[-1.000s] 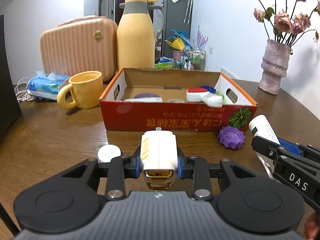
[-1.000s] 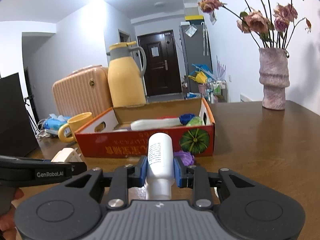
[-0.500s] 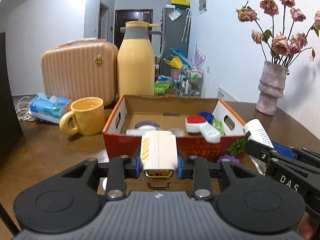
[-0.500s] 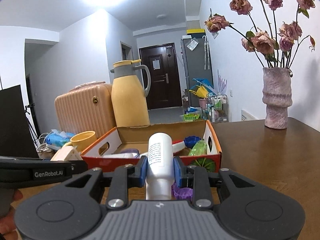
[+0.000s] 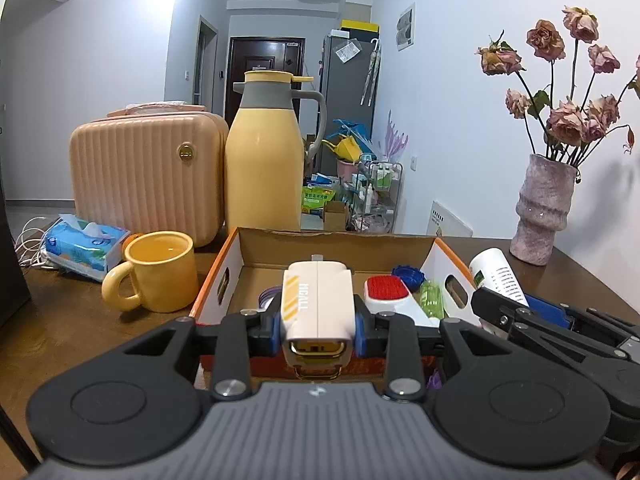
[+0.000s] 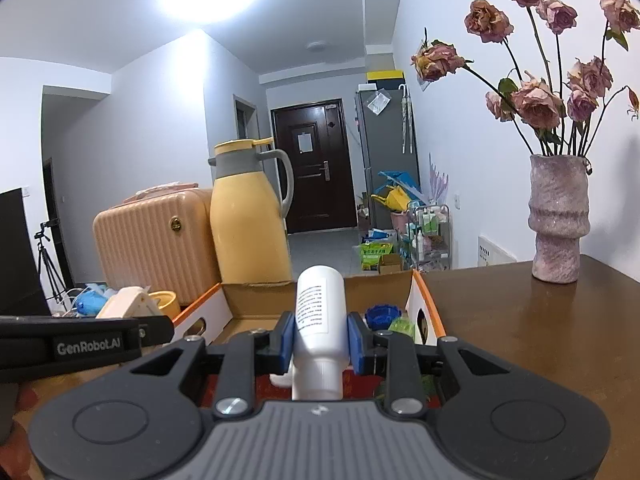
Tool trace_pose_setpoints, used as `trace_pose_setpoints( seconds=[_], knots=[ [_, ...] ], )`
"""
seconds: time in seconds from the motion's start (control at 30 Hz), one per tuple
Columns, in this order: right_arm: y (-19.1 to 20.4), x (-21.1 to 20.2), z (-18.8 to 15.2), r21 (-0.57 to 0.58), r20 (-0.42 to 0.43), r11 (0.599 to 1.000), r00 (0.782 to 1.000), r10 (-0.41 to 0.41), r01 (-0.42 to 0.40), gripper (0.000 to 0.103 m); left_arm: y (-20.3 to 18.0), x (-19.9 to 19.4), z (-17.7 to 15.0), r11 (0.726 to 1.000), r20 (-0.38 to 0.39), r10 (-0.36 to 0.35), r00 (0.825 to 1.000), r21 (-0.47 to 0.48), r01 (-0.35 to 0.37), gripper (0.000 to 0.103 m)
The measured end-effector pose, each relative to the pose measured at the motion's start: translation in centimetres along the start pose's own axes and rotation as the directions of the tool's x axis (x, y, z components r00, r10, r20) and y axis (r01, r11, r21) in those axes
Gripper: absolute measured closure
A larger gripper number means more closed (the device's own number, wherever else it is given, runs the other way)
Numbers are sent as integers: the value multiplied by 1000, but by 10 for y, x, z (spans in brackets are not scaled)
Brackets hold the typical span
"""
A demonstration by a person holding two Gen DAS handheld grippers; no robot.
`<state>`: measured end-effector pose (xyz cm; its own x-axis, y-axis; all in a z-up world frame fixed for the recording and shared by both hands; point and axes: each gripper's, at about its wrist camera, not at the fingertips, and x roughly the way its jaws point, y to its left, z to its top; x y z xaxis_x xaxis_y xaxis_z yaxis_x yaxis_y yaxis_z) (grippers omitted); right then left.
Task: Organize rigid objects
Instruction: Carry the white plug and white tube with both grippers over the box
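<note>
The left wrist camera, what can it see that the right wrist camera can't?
Only the left wrist view shows the whole yellow mug, the red brush in the box and the left gripper holding the white charger. Only the right wrist view shows the tripod and the right gripper closed on the white bottle. Both show the cardboard box, yellow jug, peach case and flower vase.

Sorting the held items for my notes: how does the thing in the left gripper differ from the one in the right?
The white charger is boxy with a gold metal loop; the white bottle is round with a printed label. Left gripper holds the charger, right gripper the bottle. Both are white.
</note>
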<state>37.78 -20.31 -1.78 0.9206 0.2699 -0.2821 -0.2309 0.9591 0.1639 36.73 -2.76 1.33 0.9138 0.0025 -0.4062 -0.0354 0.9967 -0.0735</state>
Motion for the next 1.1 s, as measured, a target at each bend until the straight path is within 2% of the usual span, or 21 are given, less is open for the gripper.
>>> trace_pose_setpoints(
  seconds=[0.5, 1.1],
  knots=[
    [-8, 53, 18, 0, 20, 1000, 1000, -22, 22, 76, 4, 47, 21, 999, 14, 26, 1000, -24, -25, 70],
    [-21, 113, 24, 20, -24, 999, 999, -34, 35, 76, 8, 110, 35, 999, -14, 53, 998, -12, -53, 70]
  ],
)
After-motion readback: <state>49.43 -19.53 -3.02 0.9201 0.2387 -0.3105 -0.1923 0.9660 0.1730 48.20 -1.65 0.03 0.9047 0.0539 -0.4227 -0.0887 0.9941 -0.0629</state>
